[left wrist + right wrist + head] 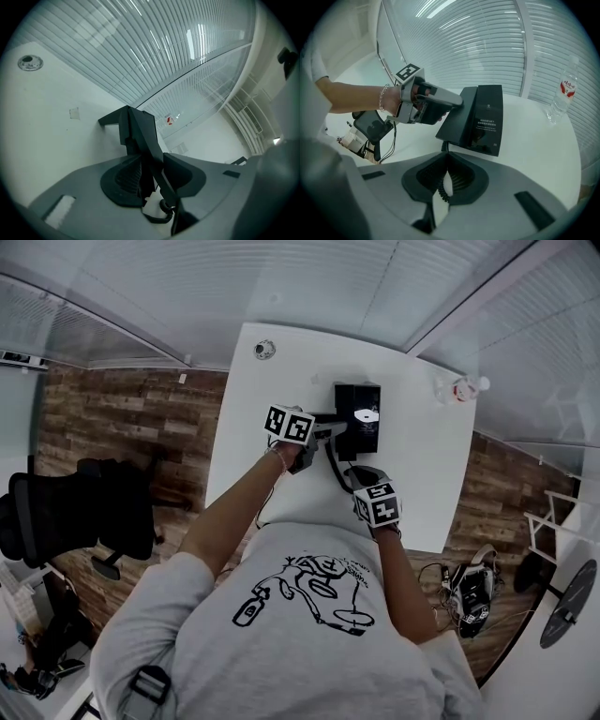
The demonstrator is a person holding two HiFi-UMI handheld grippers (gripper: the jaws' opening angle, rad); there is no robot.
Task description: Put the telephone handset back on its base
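Observation:
The black telephone base [367, 432] [490, 117] stands on the white table [422, 484]. The black handset [454, 117] [140, 136] lies along the base's left side. My left gripper [330, 432] [152, 164] [457, 101] reaches in from the left with the handset between its jaws. A strip of white shows between one pad and the handset, so the jaws stand slightly open around it. A coiled cord [335, 468] [443, 190] runs from the phone toward me. My right gripper [361, 481] [447, 159] sits low in front of the base, shut on that cord.
A clear water bottle [461, 388] [563, 96] stands at the table's far right. A small round fitting [264, 350] [30, 62] sits at the far left corner. A black office chair [84, 512] stands on the wooden floor to the left. Window blinds close off the far side.

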